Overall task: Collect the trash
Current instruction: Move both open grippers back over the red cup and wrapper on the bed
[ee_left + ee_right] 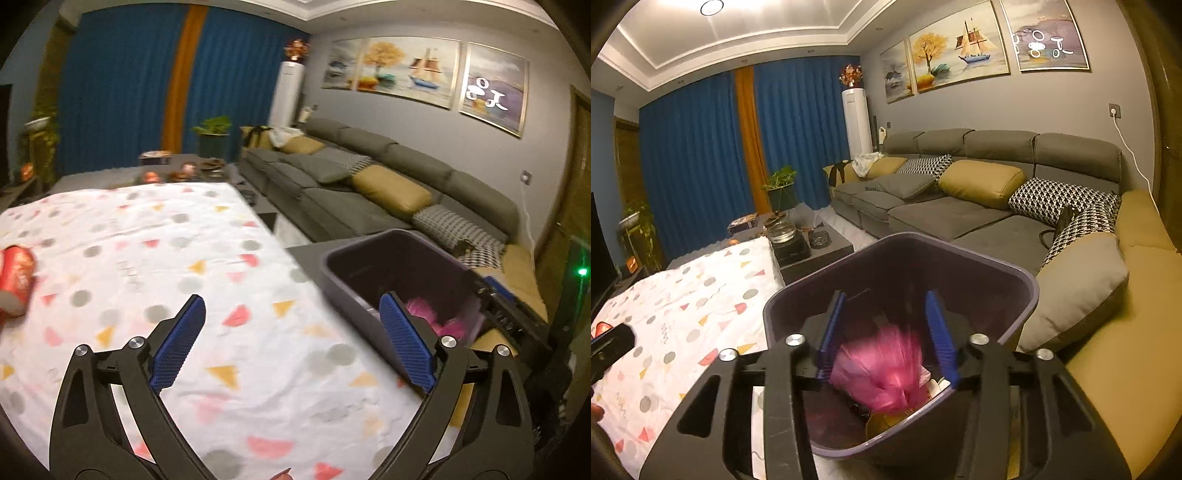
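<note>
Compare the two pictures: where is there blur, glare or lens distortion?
Left wrist view: the patterned tablecloth and red can are smeared; glare covers the framed picture. Right wrist view: sharper, only the pink item in the bin blurs. Both bend straight edges.

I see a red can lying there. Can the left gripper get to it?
Probably yes. The left gripper is open and empty, and only bare tablecloth lies between it and the red can off to its left.

Matt plastic bin (1015, 295); printed cloth cover (221, 258); ribbed blue fingers (177, 343).
</note>
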`<action>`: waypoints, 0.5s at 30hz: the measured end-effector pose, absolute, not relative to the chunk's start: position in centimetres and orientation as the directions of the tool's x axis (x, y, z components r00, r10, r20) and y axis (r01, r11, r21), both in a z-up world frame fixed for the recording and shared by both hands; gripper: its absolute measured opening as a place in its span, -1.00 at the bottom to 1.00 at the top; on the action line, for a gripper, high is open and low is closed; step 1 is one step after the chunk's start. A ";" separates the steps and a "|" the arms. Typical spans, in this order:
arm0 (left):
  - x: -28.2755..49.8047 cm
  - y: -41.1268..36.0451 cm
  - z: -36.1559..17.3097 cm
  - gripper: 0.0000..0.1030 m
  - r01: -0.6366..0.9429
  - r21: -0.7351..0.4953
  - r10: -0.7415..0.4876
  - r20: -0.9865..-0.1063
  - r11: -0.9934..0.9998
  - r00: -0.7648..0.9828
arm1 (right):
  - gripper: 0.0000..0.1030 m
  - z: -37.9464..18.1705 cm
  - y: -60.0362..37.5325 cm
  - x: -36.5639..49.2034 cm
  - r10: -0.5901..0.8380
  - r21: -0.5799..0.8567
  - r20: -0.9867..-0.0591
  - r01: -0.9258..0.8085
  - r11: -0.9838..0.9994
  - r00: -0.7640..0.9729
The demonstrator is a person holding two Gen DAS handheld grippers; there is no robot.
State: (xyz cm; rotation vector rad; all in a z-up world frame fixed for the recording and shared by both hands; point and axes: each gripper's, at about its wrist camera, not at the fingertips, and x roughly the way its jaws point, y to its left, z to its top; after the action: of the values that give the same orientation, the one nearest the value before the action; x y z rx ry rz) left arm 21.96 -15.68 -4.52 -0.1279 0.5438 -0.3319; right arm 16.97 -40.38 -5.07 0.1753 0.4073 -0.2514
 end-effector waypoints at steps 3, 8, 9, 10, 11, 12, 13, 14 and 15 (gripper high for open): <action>21.2 -13.5 -4.5 0.84 0.231 -0.205 -0.305 -0.491 0.951 0.816 | 0.08 -4.8 -40.0 16.4 -0.209 0.113 -0.409 0.276 0.954 0.888; 19.9 -10.5 -4.5 0.85 0.163 -0.208 -0.247 -0.493 0.964 0.834 | 0.43 -3.9 -38.1 14.7 -0.230 0.078 -0.372 0.278 0.957 0.899; 19.7 -9.9 -4.5 0.85 0.149 -0.210 -0.237 -0.494 0.966 0.836 | 0.51 -3.7 -37.6 14.2 -0.233 0.071 -0.363 0.276 0.958 0.902; 19.3 -9.0 -4.4 0.85 0.131 -0.213 -0.223 -0.495 0.968 0.840 | 0.54 -3.5 -37.0 13.8 -0.232 0.068 -0.357 0.273 0.960 0.905; 19.0 -8.2 -4.4 0.85 0.120 -0.215 -0.214 -0.493 0.969 0.843 | 0.59 -3.5 -36.6 13.6 -0.225 0.069 -0.354 0.265 0.962 0.908; 18.7 -7.8 -4.3 0.85 0.110 -0.215 -0.205 -0.492 0.970 0.846 | 0.63 -3.4 -35.9 13.3 -0.211 0.071 -0.352 0.250 0.966 0.912; 18.3 -6.8 -4.2 0.86 0.090 -0.211 -0.185 -0.489 0.973 0.852 | 0.65 -3.3 -35.2 13.1 -0.199 0.071 -0.353 0.239 0.968 0.914; 17.9 -6.0 -4.1 0.86 0.075 -0.209 -0.170 -0.486 0.975 0.857 | 0.67 -3.2 -34.5 12.9 -0.186 0.074 -0.353 0.225 0.971 0.917; 17.5 -5.1 -4.0 0.87 0.059 -0.204 -0.152 -0.482 0.977 0.863 | 0.67 -3.2 -33.4 12.8 -0.155 0.082 -0.355 0.196 0.977 0.922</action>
State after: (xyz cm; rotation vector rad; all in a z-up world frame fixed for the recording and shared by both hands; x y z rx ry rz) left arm 17.53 -5.08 -4.01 -0.1854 0.5192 -0.1113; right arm 12.75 -33.41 -3.21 0.1173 0.3551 -0.1807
